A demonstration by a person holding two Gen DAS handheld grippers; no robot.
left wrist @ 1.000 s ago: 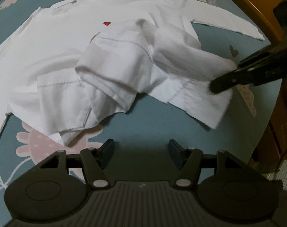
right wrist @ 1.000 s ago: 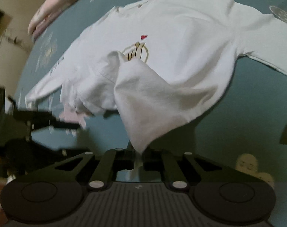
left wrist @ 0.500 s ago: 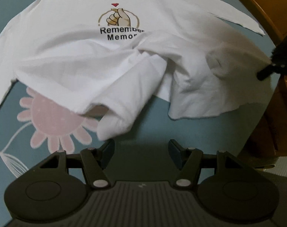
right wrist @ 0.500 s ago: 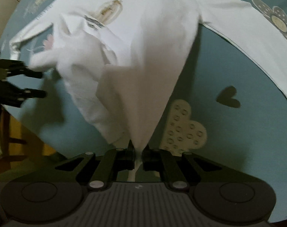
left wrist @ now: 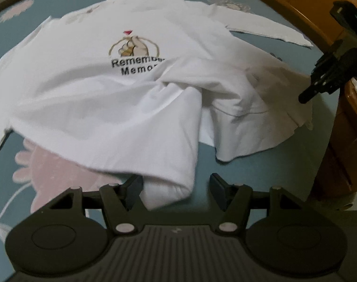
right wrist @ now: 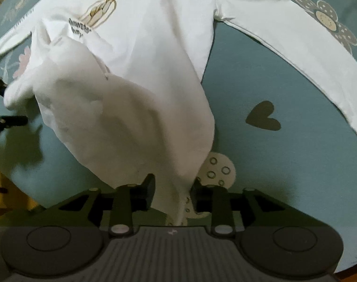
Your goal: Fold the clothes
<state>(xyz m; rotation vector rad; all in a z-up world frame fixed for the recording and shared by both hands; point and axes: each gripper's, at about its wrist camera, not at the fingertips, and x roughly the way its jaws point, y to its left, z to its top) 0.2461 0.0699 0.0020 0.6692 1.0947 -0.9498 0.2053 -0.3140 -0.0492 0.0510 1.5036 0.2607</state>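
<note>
- White shirt (left wrist: 122, 98): long-sleeved, lying print-side up on a teal patterned cloth (right wrist: 284, 164), its lower hem bunched and turned over on itself.
- Right gripper (right wrist: 172, 191): jaws have just been opening; a corner of the shirt hem hangs between the fingers (right wrist: 148, 188), and the pads no longer press it.
- Left gripper (left wrist: 176, 186): jaws stand apart; a rolled fold of the shirt hem lies between them, against the left finger (left wrist: 133, 185), not clamped.
- Shirt print (left wrist: 133, 51): partly covered by the turned-over hem.
- Sleeve (right wrist: 296, 47): spread away from the shirt body across a flower motif (right wrist: 329, 21).
- Heart motif (right wrist: 263, 116): on the cloth, beside the shirt body.
- Wooden frame (left wrist: 296, 7): beyond the shirt's far sleeve.
</note>
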